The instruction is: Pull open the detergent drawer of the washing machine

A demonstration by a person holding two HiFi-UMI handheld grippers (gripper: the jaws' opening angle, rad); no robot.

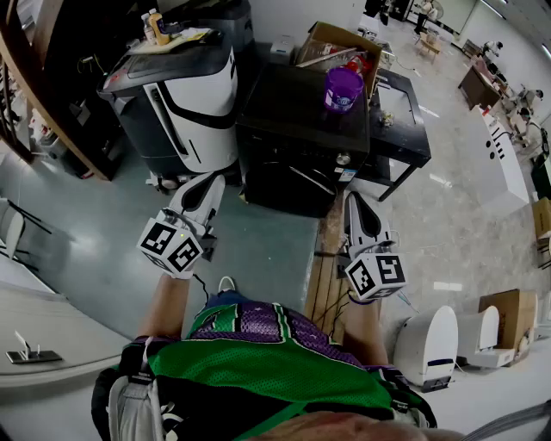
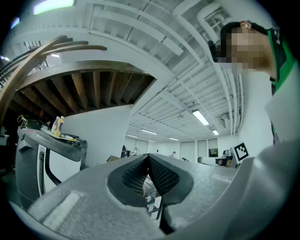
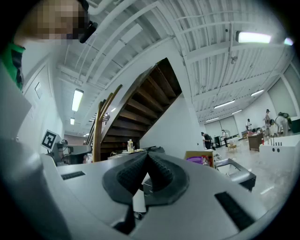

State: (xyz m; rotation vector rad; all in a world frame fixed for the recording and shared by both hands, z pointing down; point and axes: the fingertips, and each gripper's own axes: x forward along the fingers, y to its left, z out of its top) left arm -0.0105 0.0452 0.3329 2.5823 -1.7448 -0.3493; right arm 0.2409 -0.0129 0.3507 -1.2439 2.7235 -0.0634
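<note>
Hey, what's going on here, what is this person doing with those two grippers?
A person stands facing a black washing machine, holding a gripper in each hand. The left gripper and the right gripper are both shut, empty, and short of the machine. A purple cup sits on top. Pulling the drawer has not begun.

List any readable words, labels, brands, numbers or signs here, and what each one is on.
No text can be read.
Label on the purple bucket: too small.
Sticker on the black machine: too small.
Bottles on the white machine: labels blurred.
Gripper cubes: square patterns only.
</note>
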